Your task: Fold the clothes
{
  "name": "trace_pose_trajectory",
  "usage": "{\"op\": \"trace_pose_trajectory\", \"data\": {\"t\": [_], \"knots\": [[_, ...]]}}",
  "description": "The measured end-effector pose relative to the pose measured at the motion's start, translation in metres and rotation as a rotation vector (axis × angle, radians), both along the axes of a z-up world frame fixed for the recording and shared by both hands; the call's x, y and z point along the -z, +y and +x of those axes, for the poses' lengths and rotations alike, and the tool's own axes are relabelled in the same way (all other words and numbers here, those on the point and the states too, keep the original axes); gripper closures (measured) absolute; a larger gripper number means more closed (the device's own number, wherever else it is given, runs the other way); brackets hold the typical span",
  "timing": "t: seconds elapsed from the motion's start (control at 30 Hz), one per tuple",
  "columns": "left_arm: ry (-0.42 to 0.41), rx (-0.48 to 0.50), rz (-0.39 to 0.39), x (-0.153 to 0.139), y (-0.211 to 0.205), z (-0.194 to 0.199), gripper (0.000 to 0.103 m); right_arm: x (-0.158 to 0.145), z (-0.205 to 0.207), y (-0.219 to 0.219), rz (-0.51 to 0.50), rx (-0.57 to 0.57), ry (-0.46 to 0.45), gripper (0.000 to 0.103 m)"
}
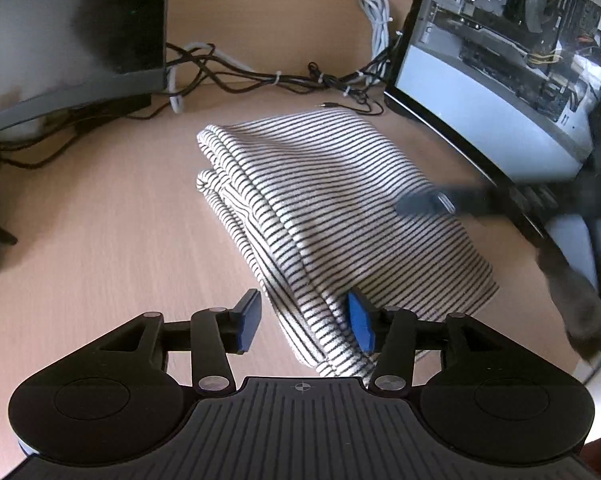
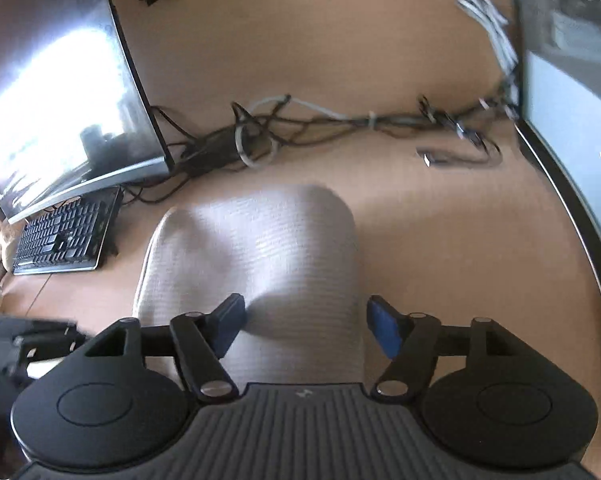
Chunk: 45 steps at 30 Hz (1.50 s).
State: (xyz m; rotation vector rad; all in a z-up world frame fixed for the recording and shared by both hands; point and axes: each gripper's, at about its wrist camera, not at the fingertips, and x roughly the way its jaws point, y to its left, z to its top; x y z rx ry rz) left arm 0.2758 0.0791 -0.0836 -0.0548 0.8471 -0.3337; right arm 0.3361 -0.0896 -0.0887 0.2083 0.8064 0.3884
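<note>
- My left gripper (image 1: 305,322): jaws apart, straddling the near edge of the striped garment (image 1: 324,208); right pad touches the cloth, nothing clamped.
- My right gripper (image 2: 306,330): jaws spread wide over the garment's near end, not gripping. View is motion-blurred.
- Garment lies folded in layers mid-desk (image 1: 100,240), between the monitor (image 1: 60,32) at left and PC case (image 1: 520,60) at right.
- Cable tangle (image 1: 268,76) along the far desk edge; keyboard (image 2: 60,236) under the monitor.
</note>
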Motion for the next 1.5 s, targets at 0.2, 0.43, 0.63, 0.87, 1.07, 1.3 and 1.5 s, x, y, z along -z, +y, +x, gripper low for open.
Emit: {"op": "trace_pose_trajectory", "data": {"t": [0.2,0.43,0.63,0.87,1.07,1.3,1.5], "knots": [[0.021,-0.01,-0.161,0.003,0.02,0.006,0.055,0.011,-0.053,0.005,-0.001,-0.02,-0.001,0.041],[0.005,-0.014,-0.153,-0.015,0.031,0.019,0.037,0.009,-0.077,0.016,-0.105,-0.067,-0.038,0.042],[0.093,0.031,-0.144,-0.002,0.026,0.048,0.036,0.007,-0.073,0.006,-0.033,-0.051,-0.023,0.035],[0.163,0.119,-0.194,0.008,0.028,0.054,0.042,0.01,-0.042,-0.029,0.222,0.076,0.029,0.026],[0.124,0.185,-0.179,0.003,-0.009,0.104,0.042,0.013,-0.019,-0.024,0.079,0.154,-0.003,0.042],[0.061,0.171,-0.156,0.005,-0.018,0.169,0.042,0.009,0.056,-0.031,-0.001,0.245,-0.013,0.042],[0.022,0.157,-0.151,-0.014,-0.004,0.156,0.042,-0.018,0.076,-0.014,-0.052,0.213,-0.107,0.039]]}}
